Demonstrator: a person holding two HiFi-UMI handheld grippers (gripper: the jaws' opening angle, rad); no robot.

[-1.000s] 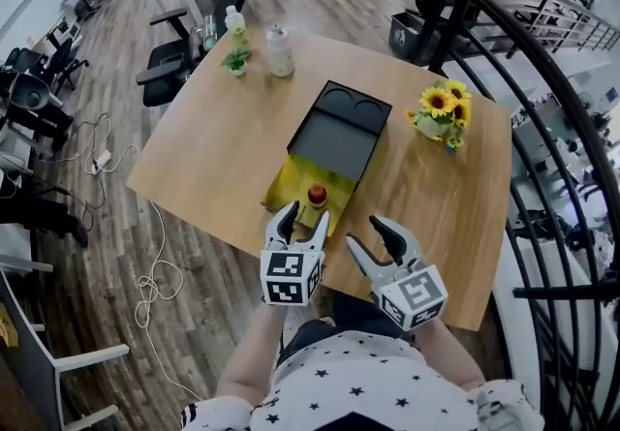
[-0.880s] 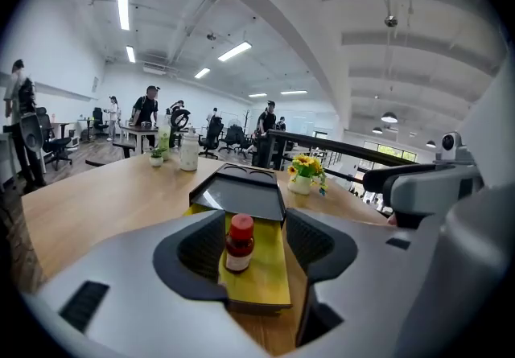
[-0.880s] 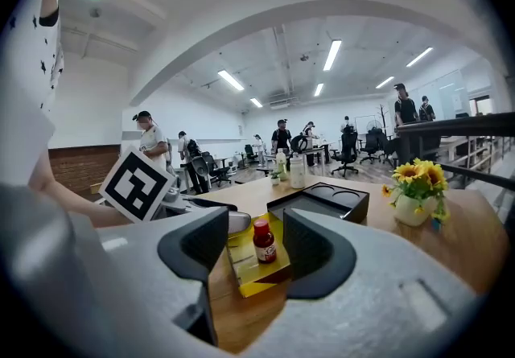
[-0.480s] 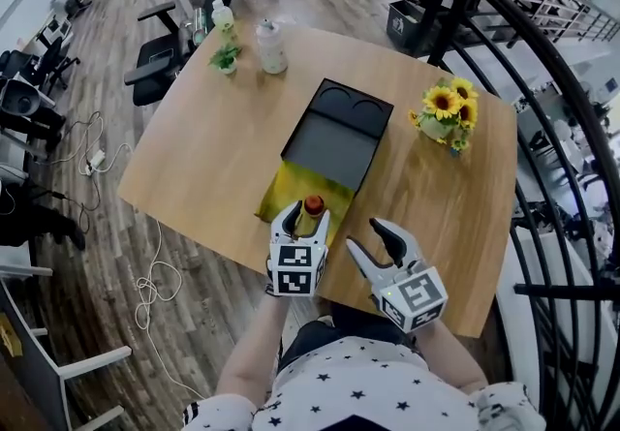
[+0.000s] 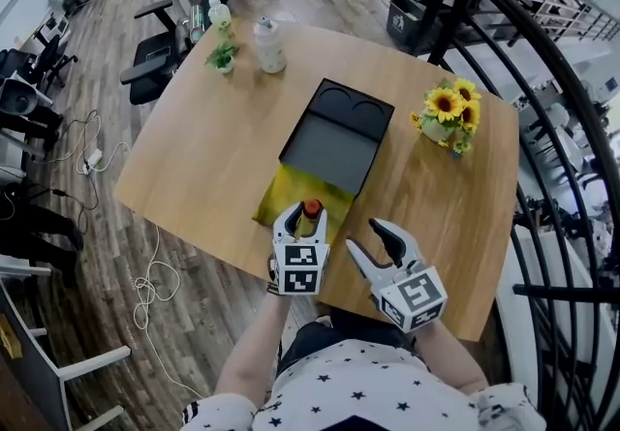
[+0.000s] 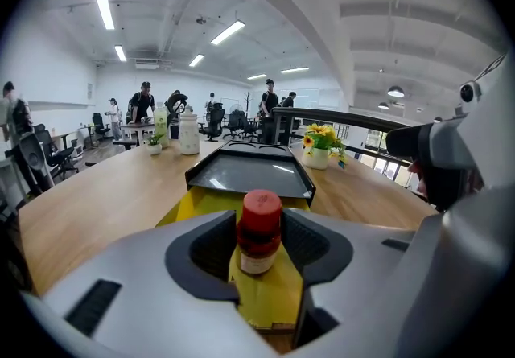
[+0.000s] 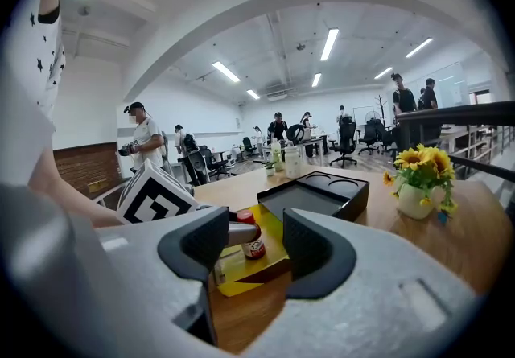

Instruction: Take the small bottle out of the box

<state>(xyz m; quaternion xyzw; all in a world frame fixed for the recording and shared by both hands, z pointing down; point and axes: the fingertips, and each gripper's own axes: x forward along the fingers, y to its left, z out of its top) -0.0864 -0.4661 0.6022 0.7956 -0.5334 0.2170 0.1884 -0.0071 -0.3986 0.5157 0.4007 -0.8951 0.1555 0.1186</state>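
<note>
since a second ago the left gripper has come down and forward over the near end of the box, so the small red-capped bottle, which stood ahead of its fingertips, now stands between them. its jaws have just been closing in on the bottle. they are partly apart, with the dark pads just beside the bottle's two sides and no squeeze to be seen. the bottle stands upright on the yellow lining of the box, at the end nearest the person. the right gripper has kept roughly its place, just right of the left one, over the table's near edge. its jaws are wide apart with nothing between them. beyond the yellow part lies the box's black section, with two round recesses at its far end. on the wooden table, a pot of sunflowers stands to the right of the box. a white jar and a small potted plant stand at the far left.
</note>
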